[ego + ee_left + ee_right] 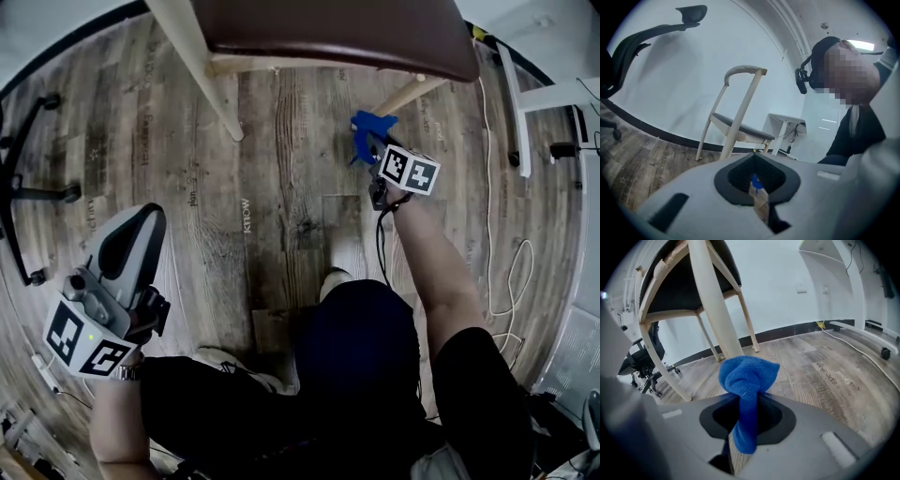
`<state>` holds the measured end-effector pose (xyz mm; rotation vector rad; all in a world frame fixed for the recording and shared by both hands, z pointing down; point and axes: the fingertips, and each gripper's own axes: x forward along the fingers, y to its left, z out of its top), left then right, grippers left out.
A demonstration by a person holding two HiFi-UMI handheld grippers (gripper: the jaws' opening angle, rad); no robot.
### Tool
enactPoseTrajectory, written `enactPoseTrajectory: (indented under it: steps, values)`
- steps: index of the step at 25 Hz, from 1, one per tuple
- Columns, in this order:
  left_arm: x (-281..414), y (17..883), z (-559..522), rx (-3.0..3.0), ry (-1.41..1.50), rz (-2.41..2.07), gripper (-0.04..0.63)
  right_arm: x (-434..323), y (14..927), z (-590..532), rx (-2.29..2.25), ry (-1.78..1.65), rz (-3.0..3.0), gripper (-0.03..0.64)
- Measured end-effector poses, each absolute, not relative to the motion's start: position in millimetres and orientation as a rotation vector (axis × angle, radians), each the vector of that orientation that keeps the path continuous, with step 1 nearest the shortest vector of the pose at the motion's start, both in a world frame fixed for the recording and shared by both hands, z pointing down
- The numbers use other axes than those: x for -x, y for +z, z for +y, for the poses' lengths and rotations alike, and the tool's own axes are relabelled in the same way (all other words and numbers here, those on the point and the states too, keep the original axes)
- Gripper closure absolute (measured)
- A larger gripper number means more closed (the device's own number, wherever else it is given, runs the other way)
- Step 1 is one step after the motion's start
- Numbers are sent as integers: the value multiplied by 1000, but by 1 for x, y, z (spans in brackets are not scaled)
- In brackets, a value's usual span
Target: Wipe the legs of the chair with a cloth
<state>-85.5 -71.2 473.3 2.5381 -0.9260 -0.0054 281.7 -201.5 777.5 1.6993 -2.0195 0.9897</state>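
**Blue cloth gripped at the chair's front leg**

Head view: the right gripper (pixel 368 142) reached forward under the chair (pixel 337 28), with the blue cloth (pixel 366 129) bunched at its tip, right against the slanting pale front leg (pixel 409 93). The left gripper (pixel 137 229) hung back low at the left above the wood floor (pixel 281 187), well apart from the chair, near an office chair base (pixel 28 187).

Left gripper view: its jaws stood drawn together with nothing between them. Only a thin slit showed the floor and a speck of blue. Beyond stood the chair, with a white desk (pixel 787 119) behind it.

Right gripper view: the jaws were clamped on the cloth, which bulged above them and hung below. The cloth sat at the foot of the near leg. A white cable (pixel 853 345) lay on the floor to the right.
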Motion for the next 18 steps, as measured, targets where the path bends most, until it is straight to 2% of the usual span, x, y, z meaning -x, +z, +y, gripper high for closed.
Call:
enactPoseTrajectory:
  steps: [5,18]
  values:
    - [89,466,-69,-2539,-38,-931,591,-280,739,-205,-1682,878,-2095,529]
    - [92,462,-70,-2539,-73,-939,591,-253,524,-193,-1654,392,-2452,529]
